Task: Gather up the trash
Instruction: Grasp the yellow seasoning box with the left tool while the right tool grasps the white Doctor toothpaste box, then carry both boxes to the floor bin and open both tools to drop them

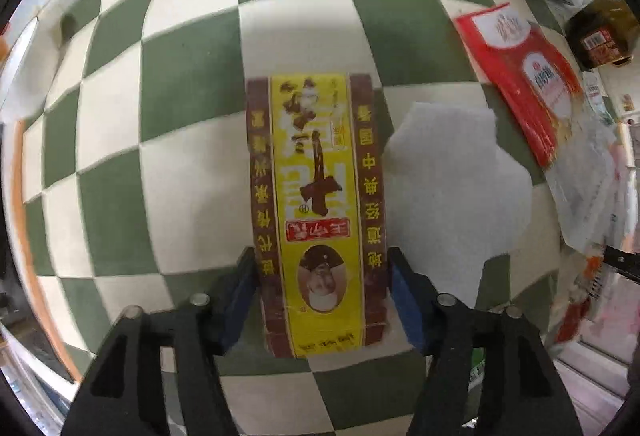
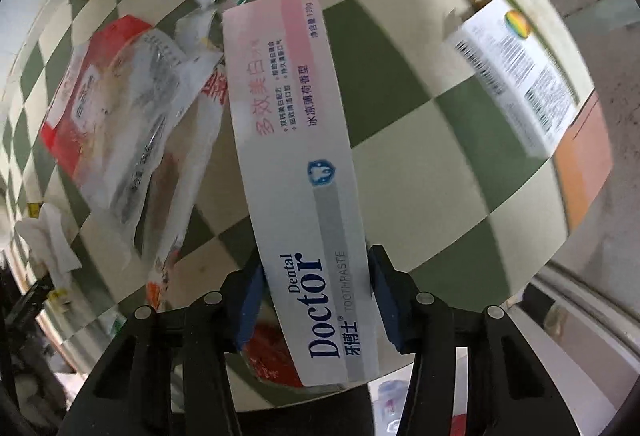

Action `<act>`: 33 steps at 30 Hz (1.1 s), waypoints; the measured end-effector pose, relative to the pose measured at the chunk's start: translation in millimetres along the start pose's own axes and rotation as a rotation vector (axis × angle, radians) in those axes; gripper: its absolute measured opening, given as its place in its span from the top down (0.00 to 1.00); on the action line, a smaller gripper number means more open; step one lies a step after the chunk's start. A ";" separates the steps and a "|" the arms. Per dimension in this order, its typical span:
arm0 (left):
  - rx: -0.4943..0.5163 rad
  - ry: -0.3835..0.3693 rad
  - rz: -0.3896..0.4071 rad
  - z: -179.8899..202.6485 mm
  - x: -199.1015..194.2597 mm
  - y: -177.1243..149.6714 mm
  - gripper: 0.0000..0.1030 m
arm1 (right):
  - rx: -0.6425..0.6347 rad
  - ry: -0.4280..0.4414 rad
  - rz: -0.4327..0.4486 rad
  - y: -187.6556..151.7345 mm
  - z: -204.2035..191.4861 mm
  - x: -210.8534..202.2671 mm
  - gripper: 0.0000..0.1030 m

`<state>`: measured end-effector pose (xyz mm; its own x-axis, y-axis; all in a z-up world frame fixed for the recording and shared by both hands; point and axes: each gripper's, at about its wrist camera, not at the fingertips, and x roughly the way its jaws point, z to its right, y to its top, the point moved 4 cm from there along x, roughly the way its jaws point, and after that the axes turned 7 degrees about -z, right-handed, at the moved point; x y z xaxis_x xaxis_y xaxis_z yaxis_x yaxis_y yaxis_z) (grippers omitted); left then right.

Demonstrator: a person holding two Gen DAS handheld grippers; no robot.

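Note:
In the left wrist view my left gripper [image 1: 322,296] is shut on a yellow and dark red seasoning box [image 1: 316,195] and holds its near end above the green and cream checkered tablecloth [image 1: 180,75]. In the right wrist view my right gripper [image 2: 316,302] is shut on a white and pink toothpaste box [image 2: 296,163] marked "Dental Doctor", held above the tablecloth [image 2: 420,175]. A white tissue [image 1: 452,179] lies just right of the seasoning box.
A red and white packet [image 1: 520,75] and clear wrappers [image 1: 588,187] lie at the right. A dark jar [image 1: 604,31] stands far right. Crumpled plastic wrappers [image 2: 128,107] lie left of the toothpaste box. A white printed box [image 2: 520,75] sits near the orange table edge [image 2: 580,163].

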<state>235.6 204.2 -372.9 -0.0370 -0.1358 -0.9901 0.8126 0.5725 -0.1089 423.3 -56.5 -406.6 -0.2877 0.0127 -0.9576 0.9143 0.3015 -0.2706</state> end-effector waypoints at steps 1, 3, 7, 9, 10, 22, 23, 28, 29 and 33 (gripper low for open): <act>-0.004 -0.014 -0.005 0.0 -0.6 -2.2 0.34 | 0.000 0.000 0.000 0.0 0.0 0.0 0.38; -0.009 -0.047 -0.003 -3.5 -0.5 -2.9 0.34 | -0.004 -0.020 -0.001 -0.3 1.4 2.5 0.37; -0.061 -0.114 0.005 -18.5 2.5 -8.8 0.34 | -0.001 -0.007 0.015 -0.9 2.9 1.9 0.37; -0.075 -0.079 0.015 -31.4 3.0 -6.6 0.34 | 0.002 -0.011 0.058 -1.9 10.7 -11.7 0.36; -0.086 -0.044 0.021 -34.5 3.0 -5.2 0.34 | 0.002 -0.011 0.058 -1.9 10.7 -11.7 0.36; -0.014 0.152 0.158 -44.3 -8.8 9.6 0.39 | 0.017 -0.064 0.082 21.7 -5.2 -8.4 0.52; 0.003 0.167 0.178 -39.3 -13.8 9.8 0.40 | 0.031 -0.043 0.122 20.0 -3.2 -14.8 0.52; 0.029 0.199 0.270 -20.4 -61.0 3.2 0.44 | 0.066 0.005 0.211 -1.3 26.7 -43.9 0.52; 0.032 0.200 0.281 -17.9 -70.1 0.8 0.44 | 0.066 0.005 0.211 -1.3 26.7 -43.9 0.52; 0.038 0.202 0.336 -11.8 -88.1 -12.7 0.46 | 0.079 0.058 0.262 -16.8 41.7 -61.0 0.52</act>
<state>221.7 218.4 -285.3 0.1243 0.2182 -0.9680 0.8199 0.5269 0.2240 437.4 -102.1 -347.7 -0.0524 0.1352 -0.9894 0.9783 0.2058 -0.0237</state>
